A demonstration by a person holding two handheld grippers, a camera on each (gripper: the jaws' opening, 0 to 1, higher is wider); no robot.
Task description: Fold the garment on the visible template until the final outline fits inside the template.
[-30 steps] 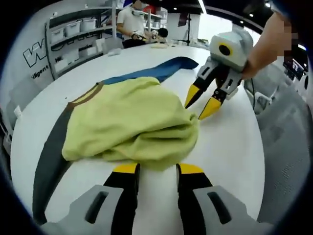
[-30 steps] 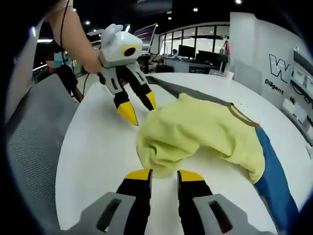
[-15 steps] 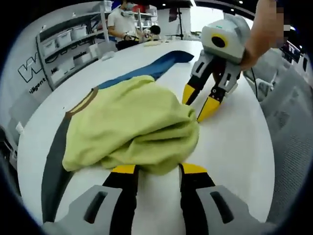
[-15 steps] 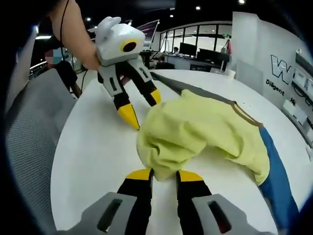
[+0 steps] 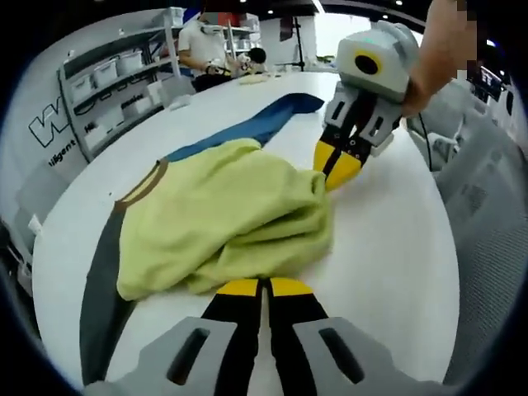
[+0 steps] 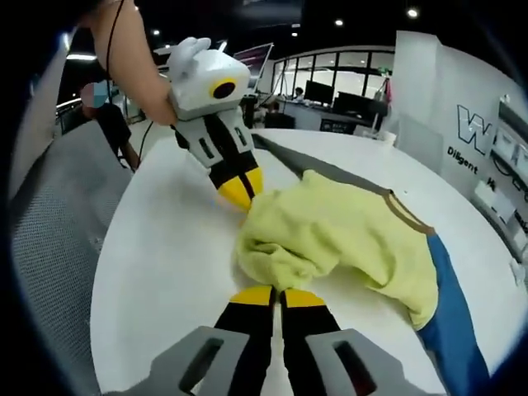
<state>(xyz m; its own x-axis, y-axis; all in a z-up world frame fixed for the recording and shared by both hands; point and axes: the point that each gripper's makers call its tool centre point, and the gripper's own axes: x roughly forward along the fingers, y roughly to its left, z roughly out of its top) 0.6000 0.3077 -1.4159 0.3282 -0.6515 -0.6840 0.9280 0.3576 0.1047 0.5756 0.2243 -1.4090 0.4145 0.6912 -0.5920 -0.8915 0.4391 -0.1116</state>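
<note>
Both pairs of fingers have closed since a second ago: left gripper (image 5: 262, 286) and right gripper (image 6: 279, 295) each pinch the crumpled yellow-green cloth garment (image 5: 223, 214), lying ahead on the white desk (image 5: 388, 247).

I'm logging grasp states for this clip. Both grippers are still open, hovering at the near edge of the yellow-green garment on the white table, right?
Not quite. Both are at the yellow-green garment on the white table, but shut on its edge, not open. The left gripper view shows the left gripper with jaws together on the fabric; the right gripper view shows the same.
</note>
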